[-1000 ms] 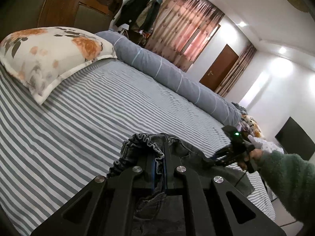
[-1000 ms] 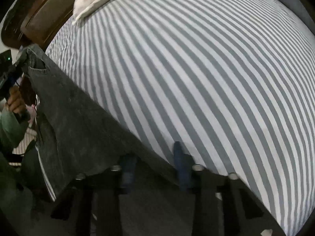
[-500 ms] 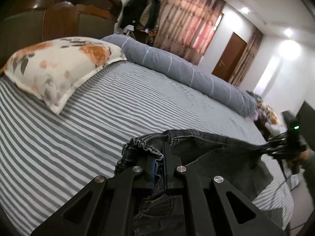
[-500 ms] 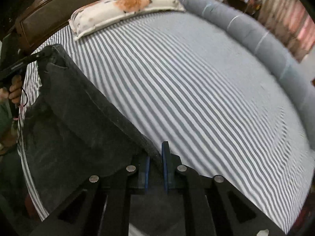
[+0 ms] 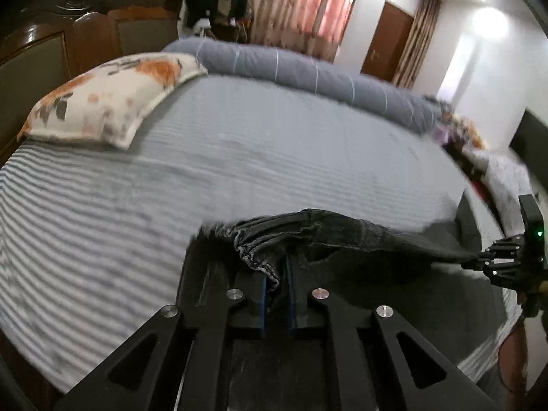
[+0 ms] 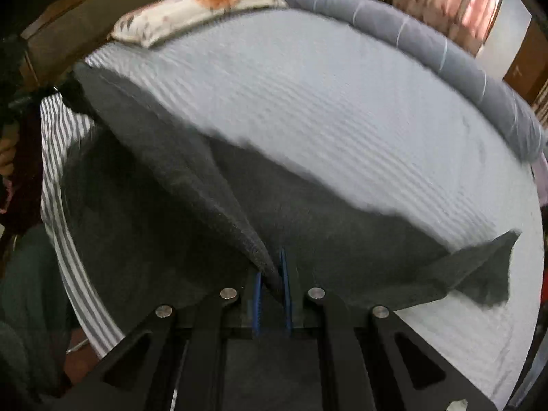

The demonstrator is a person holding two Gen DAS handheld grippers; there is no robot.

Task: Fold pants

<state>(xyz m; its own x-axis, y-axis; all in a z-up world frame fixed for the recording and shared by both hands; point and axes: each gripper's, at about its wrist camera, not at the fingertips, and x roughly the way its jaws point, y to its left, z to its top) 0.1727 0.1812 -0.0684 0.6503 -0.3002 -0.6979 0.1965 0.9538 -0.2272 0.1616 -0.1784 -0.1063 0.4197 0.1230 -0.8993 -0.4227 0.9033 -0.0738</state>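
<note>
Now both tools, left [image 5: 276,286] and right [image 6: 272,286], still pinching the pants [image 6: 239,219], have dropped them onto the bed [image 6: 342,120].

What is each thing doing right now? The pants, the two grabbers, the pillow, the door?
pants: stretched between both grippers, partly on the bed
left gripper: shut on the gathered waistband
right gripper: shut on a pants edge
pillow: lying flat by the headboard
door: closed
</note>
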